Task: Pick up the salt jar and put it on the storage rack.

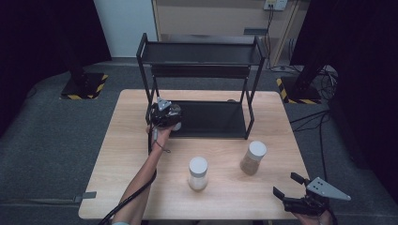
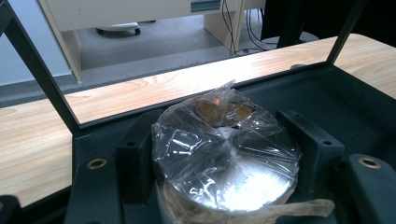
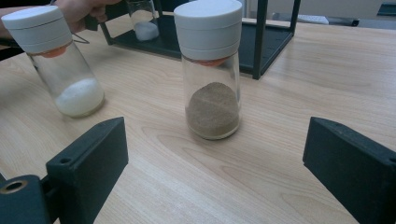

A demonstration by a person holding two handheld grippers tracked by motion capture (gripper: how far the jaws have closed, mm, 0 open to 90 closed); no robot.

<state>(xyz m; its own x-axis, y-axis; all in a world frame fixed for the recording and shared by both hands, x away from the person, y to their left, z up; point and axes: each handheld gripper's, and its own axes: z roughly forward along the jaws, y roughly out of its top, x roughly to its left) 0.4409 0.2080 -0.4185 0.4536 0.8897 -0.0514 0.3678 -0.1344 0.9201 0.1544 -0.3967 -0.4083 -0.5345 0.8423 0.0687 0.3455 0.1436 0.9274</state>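
Note:
My left gripper (image 1: 165,115) is shut on a small glass jar (image 1: 174,112) at the front left corner of the black rack's lower shelf (image 1: 211,119). In the left gripper view the jar's silver lid (image 2: 224,168) is wrapped in crinkled clear film, and the black fingers (image 2: 133,149) press on both sides of it. The right gripper view shows white powder in that jar (image 3: 144,23). Whether it rests on the shelf I cannot tell. My right gripper (image 1: 285,184) stands open near the table's front right corner, pointing at a brown-powder jar (image 3: 212,70) and a white-powder jar (image 3: 60,65).
The two-tier black rack (image 1: 202,51) stands at the back of the wooden table (image 1: 131,140). The white-powder jar (image 1: 198,173) and the brown-powder jar (image 1: 253,158) stand upright in front of it, both with white caps. Cables and stand bases lie on the floor beyond.

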